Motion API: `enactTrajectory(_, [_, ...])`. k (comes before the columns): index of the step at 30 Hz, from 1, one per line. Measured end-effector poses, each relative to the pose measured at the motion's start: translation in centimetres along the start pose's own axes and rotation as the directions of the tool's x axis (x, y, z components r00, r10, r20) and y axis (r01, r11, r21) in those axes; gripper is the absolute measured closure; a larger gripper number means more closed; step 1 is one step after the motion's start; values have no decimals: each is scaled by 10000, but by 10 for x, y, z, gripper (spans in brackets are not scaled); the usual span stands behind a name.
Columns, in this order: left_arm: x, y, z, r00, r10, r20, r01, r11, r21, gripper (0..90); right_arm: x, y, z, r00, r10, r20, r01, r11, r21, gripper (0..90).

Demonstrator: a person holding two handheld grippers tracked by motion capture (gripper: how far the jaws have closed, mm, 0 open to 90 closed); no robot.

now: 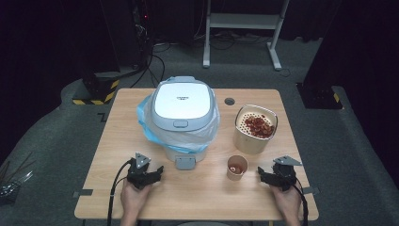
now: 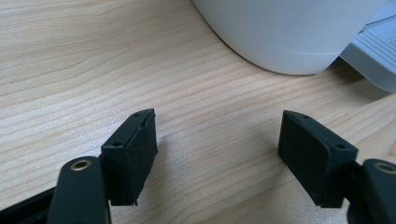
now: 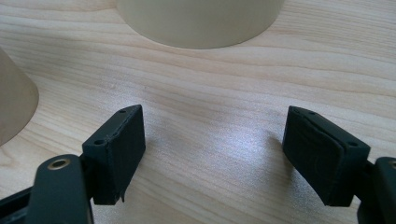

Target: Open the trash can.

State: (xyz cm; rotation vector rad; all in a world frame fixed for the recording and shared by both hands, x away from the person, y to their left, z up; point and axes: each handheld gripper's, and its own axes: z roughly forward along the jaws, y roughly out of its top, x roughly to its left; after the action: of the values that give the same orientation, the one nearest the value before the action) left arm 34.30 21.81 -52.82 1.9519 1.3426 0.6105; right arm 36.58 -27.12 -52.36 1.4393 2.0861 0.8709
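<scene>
- Both grippers sit on the wooden table near its front edge, so honestly nothing looks started yet.
- Left gripper has its jaws spread wide with only bare wood between them. It's parked just in front of the white bin, whose rounded base and grey foot pedal show up close in the left gripper view.
- Right gripper is likewise released and empty, resting just to the right of the small paper cup. The cup's wall shows at the left of the right gripper view, apart from the jaws.
- That cup stands upright with something reddish inside, can't tell exactly what.
- Behind it is the cream container, upright, with red bits piled on a perforated insert.
- Bin lid is shut, blue liner bag bunched around the rim.
- My guess: everything is left to do, namely picking something up, opening the bin and emptying it.
</scene>
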Motion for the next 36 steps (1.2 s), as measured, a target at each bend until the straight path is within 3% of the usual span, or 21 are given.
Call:
enactTrajectory(18, [1,0,-1,9996,-147,247,150,9998,-107,321,0,0,0,10000,-1,3,1,10000,1,214])
enactTrajectory(36, [-14,3,-7,9928,141,1189,-79,9986,-526,460,0,0,0,10000,-6,3,6,10000,-1,214])
